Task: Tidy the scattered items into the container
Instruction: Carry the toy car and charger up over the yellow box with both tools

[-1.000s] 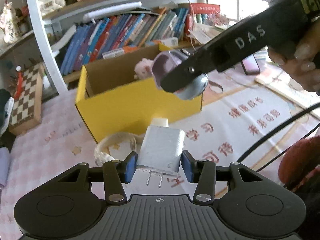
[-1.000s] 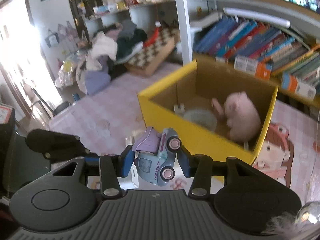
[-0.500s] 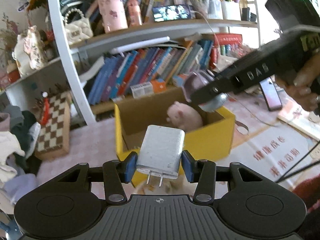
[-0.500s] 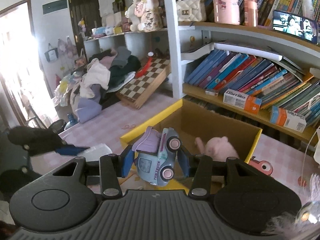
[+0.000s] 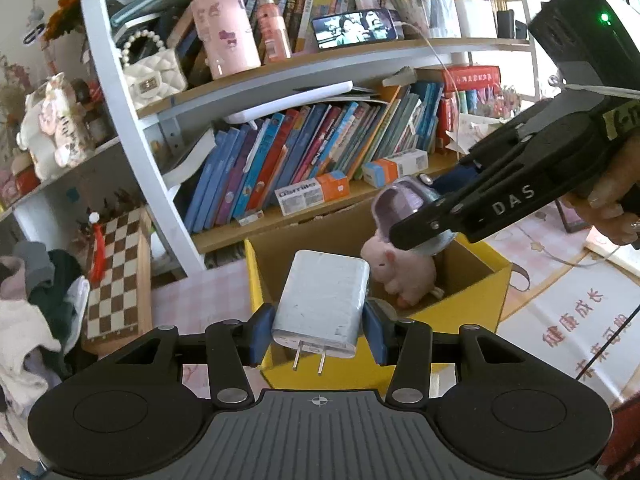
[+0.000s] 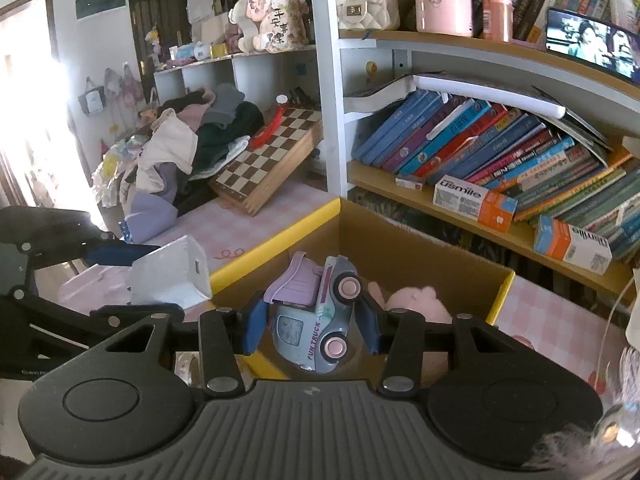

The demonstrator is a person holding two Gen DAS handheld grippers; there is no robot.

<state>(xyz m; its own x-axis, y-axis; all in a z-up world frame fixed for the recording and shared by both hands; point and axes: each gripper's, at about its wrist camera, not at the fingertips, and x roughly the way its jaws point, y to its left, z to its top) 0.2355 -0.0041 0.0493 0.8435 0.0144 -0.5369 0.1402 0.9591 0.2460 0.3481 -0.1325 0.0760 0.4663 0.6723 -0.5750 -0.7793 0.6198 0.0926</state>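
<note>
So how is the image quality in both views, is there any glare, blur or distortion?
Right wrist view: strong glare from the doorway washes out the left edge; the toy truck in the right gripper is sharp. Left wrist view: even daylight, no glare; the charger in the left gripper is sharp. Both views: fisheye bends the shelves into curves.

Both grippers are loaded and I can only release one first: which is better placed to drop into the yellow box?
Right. In the left wrist view the right gripper holds the toy truck over the yellow box opening, above the pink plush. The left gripper and its charger sit at the box's near edge.
</note>
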